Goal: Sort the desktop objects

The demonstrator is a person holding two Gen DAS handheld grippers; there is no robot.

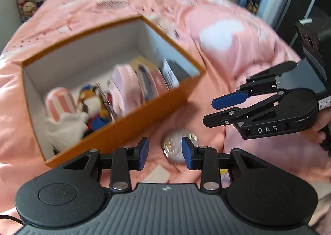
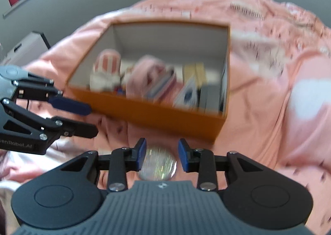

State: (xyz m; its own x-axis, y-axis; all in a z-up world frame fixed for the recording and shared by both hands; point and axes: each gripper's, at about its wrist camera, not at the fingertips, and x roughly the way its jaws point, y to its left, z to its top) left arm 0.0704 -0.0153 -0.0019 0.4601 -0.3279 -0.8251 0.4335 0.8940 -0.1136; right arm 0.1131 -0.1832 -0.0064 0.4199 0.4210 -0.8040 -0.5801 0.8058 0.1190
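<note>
Orange box [image 2: 157,117] edge near glass ball [image 2: 158,165]; right claw [image 2: 161,155] spread.

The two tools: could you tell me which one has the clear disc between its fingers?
The right tool: the clear disc lies between its open fingers. The left tool has it off to one side.

My left gripper [image 1: 164,153]: fingers spread wide, blue pads [image 1: 144,153] facing each other across a clear gap, nothing clamped between them, linkage arms level and symmetrical. My right gripper [image 2: 160,155]: likewise parted, blue pads [image 2: 141,154] well apart, nothing pinched. From the left wrist view my right gripper [image 1: 211,111] enters from the right edge, tilted, fingers pointing left, with part of my right hand [image 1: 319,129] wrapped around its grip. From the right wrist view my left gripper [image 2: 92,119] enters from the left edge, fingers pointing right, parted.
</note>
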